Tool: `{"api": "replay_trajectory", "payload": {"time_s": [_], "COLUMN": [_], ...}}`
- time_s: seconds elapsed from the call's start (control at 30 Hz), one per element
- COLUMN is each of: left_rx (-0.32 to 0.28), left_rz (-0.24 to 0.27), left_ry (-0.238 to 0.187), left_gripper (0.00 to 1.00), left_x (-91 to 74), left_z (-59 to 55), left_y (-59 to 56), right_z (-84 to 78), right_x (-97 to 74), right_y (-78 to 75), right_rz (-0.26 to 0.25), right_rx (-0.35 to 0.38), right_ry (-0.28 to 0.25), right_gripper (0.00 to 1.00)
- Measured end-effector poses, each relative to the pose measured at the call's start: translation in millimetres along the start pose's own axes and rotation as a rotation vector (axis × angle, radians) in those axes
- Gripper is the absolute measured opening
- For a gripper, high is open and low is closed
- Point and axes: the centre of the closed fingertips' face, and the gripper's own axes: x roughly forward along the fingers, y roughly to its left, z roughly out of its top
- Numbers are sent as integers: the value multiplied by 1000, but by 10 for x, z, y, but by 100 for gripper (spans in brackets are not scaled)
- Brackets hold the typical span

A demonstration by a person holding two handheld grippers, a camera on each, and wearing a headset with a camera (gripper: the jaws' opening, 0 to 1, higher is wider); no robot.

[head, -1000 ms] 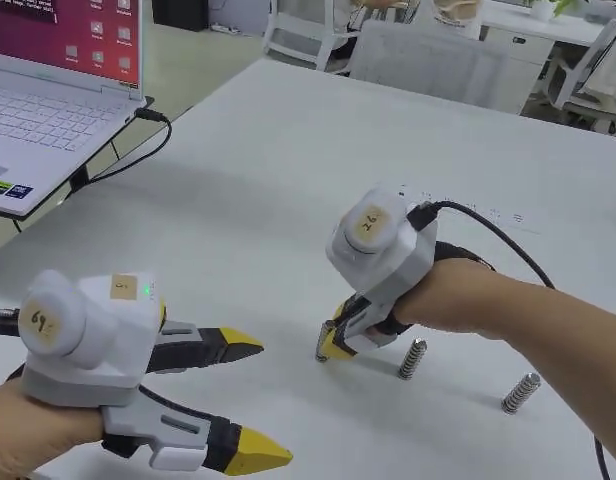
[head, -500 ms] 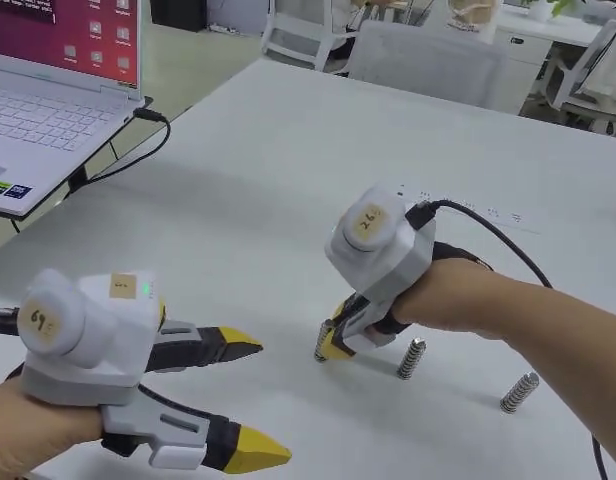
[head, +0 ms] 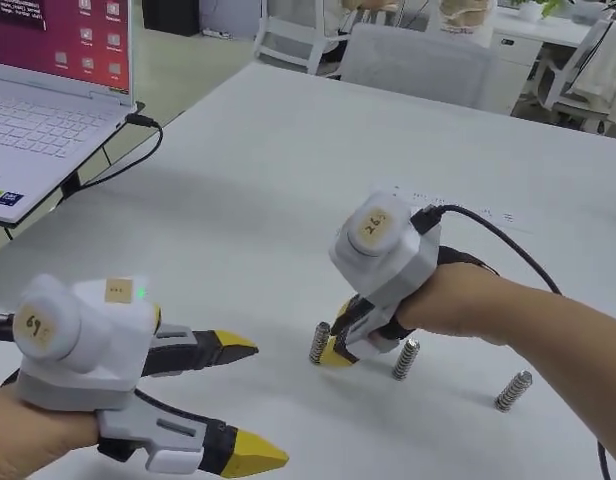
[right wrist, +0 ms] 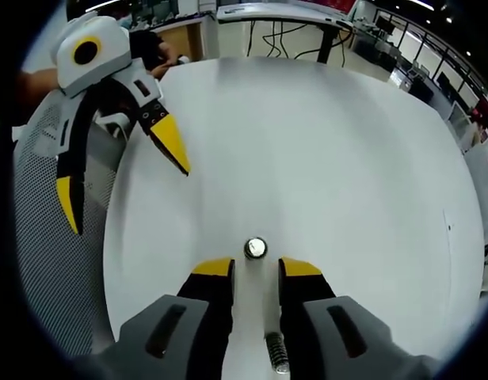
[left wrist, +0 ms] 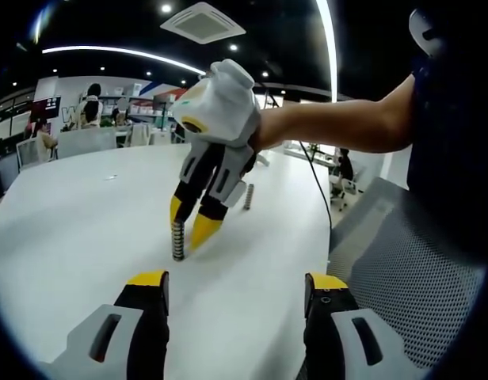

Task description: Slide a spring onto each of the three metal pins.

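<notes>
Three upright springs stand in a row on the white table [head: 288,160]: the left spring [head: 319,342], the middle spring [head: 406,358] and the right spring [head: 513,390]. My right gripper [head: 335,352] points down beside the left spring, yellow tips just to its right. In the right gripper view that gripper [right wrist: 257,267] is open, the left spring's [right wrist: 255,248] top sits just beyond the tips, and the middle spring [right wrist: 276,348] shows low between the fingers. My left gripper [head: 246,400] hovers open at the near left, empty. From the left gripper [left wrist: 238,281] I see the left spring [left wrist: 178,241].
An open laptop [head: 48,100] sits at the far left with a black cable [head: 128,150] trailing from it. A black cable [head: 488,245] runs from the right gripper across the table. Chairs [head: 418,60] stand beyond the far edge.
The right gripper's tips have come off the left spring and sit slightly to its right; that spring now stands free. The left gripper has barely moved.
</notes>
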Motion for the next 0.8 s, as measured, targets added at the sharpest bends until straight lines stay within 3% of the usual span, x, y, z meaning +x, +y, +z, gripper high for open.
{"api": "replay_trajectory", "payload": {"time_s": [0.8], "left_rx": [0], "left_rz": [7], "left_ry": [3], "left_gripper": [68], "left_x": [53], "left_z": [49], "left_y": [5], "right_z": [-77], "right_x": [-261], "right_y": [208], "right_rz": [-31], "right_rx": [44], "right_ry": [-115], "right_gripper": [28]}}
